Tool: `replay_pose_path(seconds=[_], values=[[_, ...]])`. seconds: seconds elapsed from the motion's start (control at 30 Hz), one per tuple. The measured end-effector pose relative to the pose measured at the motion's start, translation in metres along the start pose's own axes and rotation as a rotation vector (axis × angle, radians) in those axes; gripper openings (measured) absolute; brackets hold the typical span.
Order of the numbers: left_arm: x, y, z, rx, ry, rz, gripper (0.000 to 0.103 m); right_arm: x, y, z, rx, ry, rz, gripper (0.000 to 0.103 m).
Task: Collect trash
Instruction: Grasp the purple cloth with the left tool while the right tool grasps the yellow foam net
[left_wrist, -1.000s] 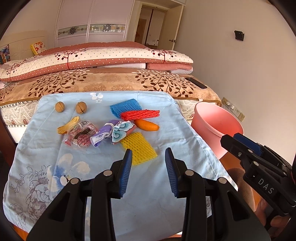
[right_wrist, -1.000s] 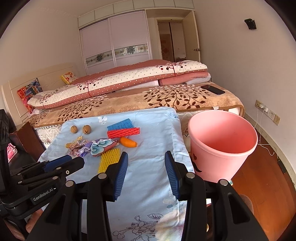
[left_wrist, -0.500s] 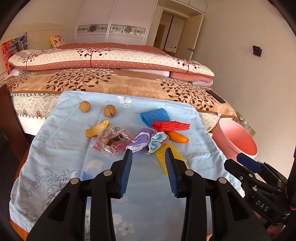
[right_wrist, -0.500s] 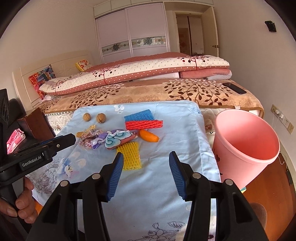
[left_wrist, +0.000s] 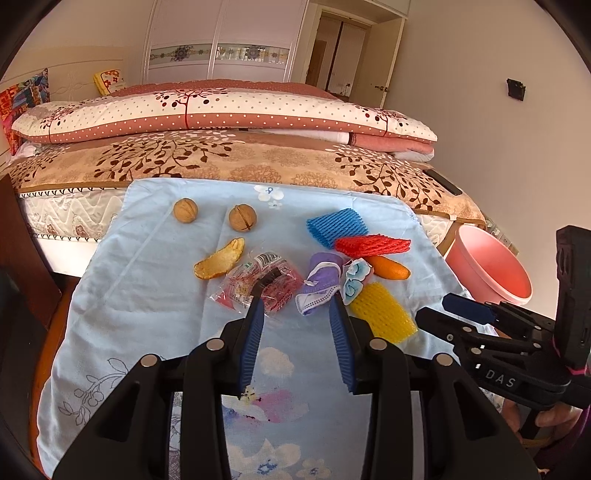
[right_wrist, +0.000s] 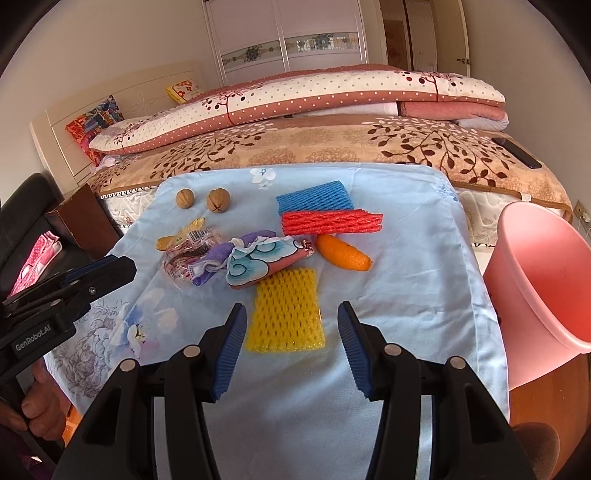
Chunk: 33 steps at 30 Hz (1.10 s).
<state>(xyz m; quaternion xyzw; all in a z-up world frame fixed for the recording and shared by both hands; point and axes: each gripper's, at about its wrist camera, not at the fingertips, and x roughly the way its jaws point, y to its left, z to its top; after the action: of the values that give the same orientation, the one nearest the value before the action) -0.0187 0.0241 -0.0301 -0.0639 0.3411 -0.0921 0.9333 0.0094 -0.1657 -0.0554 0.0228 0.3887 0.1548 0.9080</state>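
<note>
from the left wrist view, the left gripper (left_wrist: 297, 314) hangs with its jaws apart and nothing between them, tips just short of the purple cloth scrap (left_wrist: 320, 286) and the clear red snack wrapper (left_wrist: 258, 286); the litter lies in a loose cluster on the blue sheet (left_wrist: 147, 295), with two walnuts (left_wrist: 185, 210) on the far side of the cluster and the pink bin (left_wrist: 487, 271) off to its right, beyond the sheet's edge. from the right wrist view, the right gripper (right_wrist: 291, 332) is likewise spread and empty, its tips straddling the near end of the yellow foam net (right_wrist: 286, 310), which is the piece of the cluster nearest to it, without the pads pressing on it. nothing looks collected yet, so i'd say this is the reach for the first pieces. next, i reckon, the right must drop onto the net and pinch it, since soft foam will squash, then swing to the bin.
</note>
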Motion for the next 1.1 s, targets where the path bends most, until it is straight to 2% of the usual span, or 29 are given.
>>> replay_pose_path(seconds=[0.13,0.37,0.47,0.6,0.9,1.1], values=[[0.007,0.001,0.003,0.016,0.007,-0.013,0.037,0.022,-0.004,0.005,0.027,0.062,0.007,0.051],[0.034,-0.008,0.008,0.106,0.076,-0.062,0.037,0.046,-0.006,0.005,0.028,0.127,-0.005,0.051],[0.048,-0.010,0.011,0.115,0.103,-0.071,0.037,0.053,-0.010,0.004,0.039,0.151,-0.005,0.050],[0.061,-0.011,0.019,0.117,0.112,-0.076,0.037,0.055,-0.011,0.004,0.042,0.156,0.003,0.041],[0.092,-0.019,0.024,0.132,0.187,-0.066,0.037,0.049,-0.011,0.002,0.040,0.147,0.032,0.012],[0.101,-0.023,0.019,0.142,0.212,-0.044,0.037,0.034,-0.028,-0.001,0.083,0.129,0.025,0.009]])
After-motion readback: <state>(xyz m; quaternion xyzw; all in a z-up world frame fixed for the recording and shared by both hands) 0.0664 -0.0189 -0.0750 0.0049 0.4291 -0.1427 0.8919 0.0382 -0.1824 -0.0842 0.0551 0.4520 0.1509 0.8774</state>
